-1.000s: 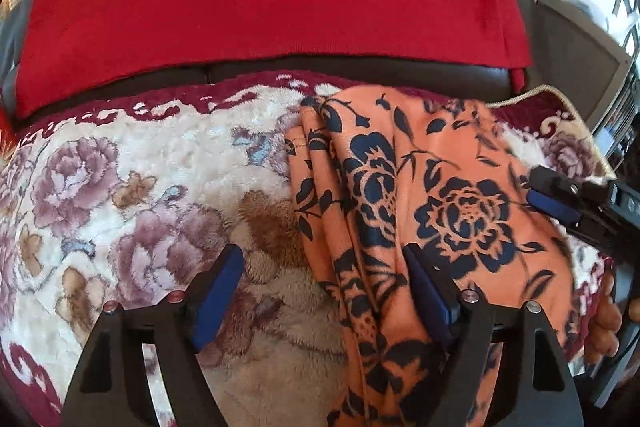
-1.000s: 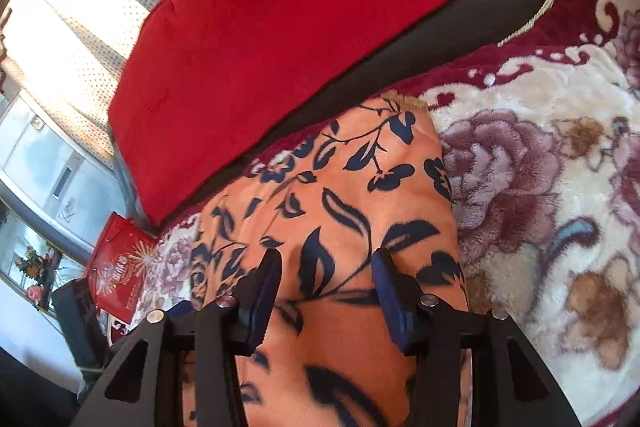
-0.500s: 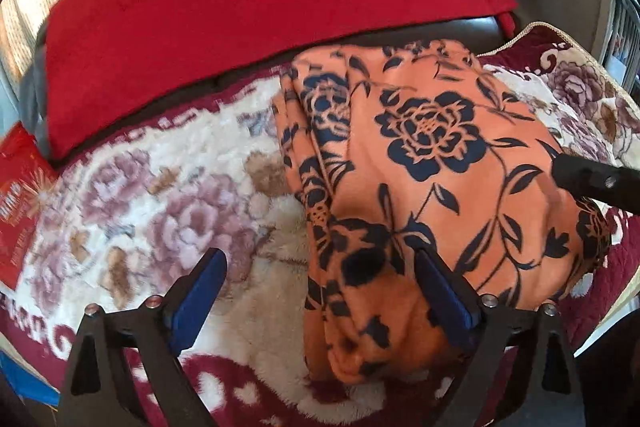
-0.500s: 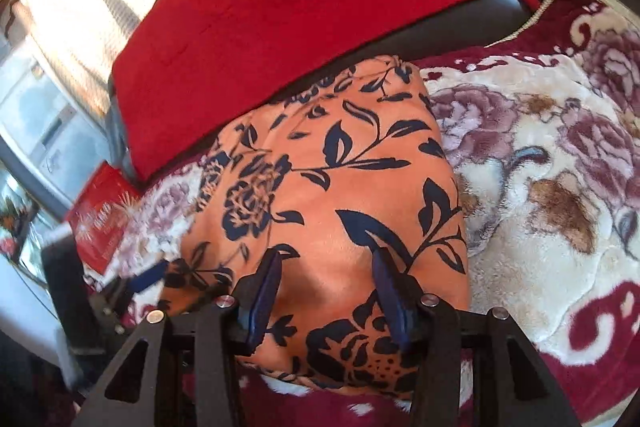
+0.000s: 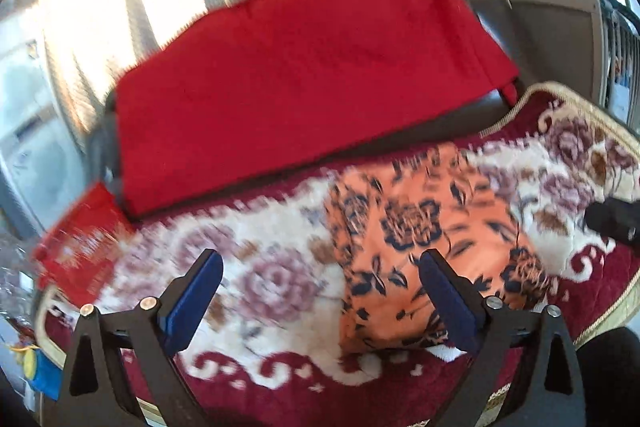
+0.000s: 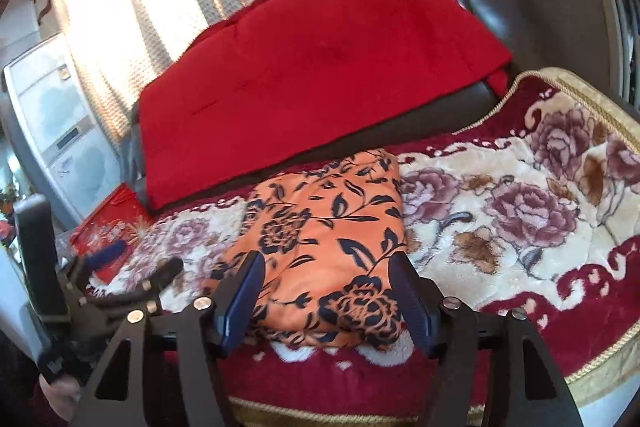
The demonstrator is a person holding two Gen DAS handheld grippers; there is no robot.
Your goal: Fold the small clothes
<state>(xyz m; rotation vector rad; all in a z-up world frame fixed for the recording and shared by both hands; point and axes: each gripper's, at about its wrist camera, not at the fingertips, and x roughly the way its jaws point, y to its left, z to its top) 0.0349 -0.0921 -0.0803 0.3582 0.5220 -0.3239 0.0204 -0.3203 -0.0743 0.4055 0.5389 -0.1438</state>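
Folded garment (image 6: 324, 239) lies long axis near-to-far on the blanket (image 6: 520, 207), dead ahead of the right gripper (image 6: 326, 303), right of the left gripper (image 5: 320, 299); both jaws spread, empty.

The folded orange garment (image 6: 328, 247) is thin, smooth, matt cloth with a dark printed flower pattern. Under it the floral blanket (image 6: 520, 211) is thick, fuzzy plush with a braided cord edge. On the far side a red cover (image 6: 320, 67) of soft, slightly napped matt fabric lies over glossy dark leather-like upholstery (image 6: 460, 107). The right gripper (image 6: 328, 297) and left gripper (image 5: 320, 301) have matt black plastic arms, blue rubbery pads and shiny metal screws
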